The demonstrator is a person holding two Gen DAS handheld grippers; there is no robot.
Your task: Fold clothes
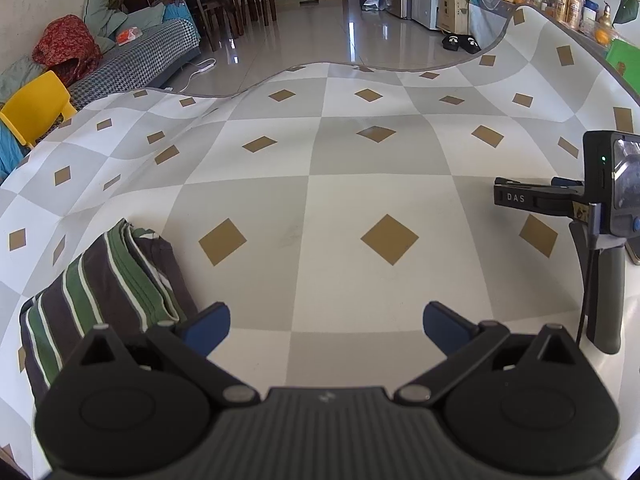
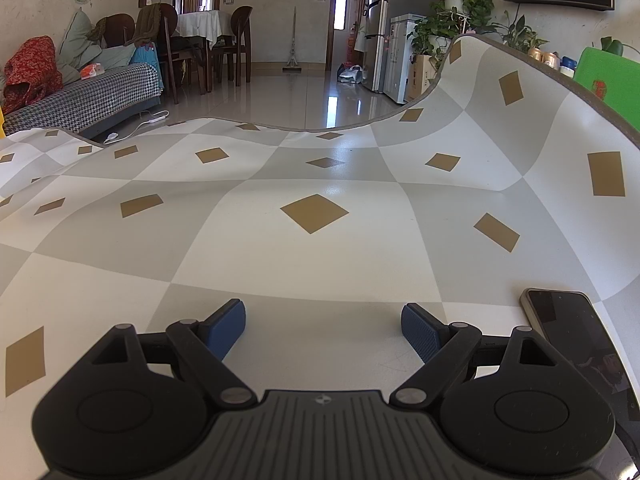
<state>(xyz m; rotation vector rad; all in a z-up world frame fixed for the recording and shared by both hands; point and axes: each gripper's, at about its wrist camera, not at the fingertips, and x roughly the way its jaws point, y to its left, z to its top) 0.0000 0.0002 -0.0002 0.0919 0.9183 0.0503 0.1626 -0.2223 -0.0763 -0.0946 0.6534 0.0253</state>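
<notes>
A folded garment (image 1: 100, 292) with green, dark brown and white stripes lies on the checkered table cover (image 1: 320, 200) at the lower left of the left wrist view. My left gripper (image 1: 326, 326) is open just to the right of it, blue pads wide apart, nothing between them. The right gripper's body (image 1: 600, 208) shows at the right edge of that view, standing on the table. In the right wrist view my right gripper (image 2: 323, 330) is open over bare table cover (image 2: 280, 260), holding nothing. The garment is not visible there.
A phone (image 2: 576, 344) lies face up at the right of the right gripper. The table cover curls upward along its far edge (image 2: 460, 80). Beyond are a tiled floor, a sofa (image 1: 132, 60), a yellow chair (image 1: 36, 104) and plants.
</notes>
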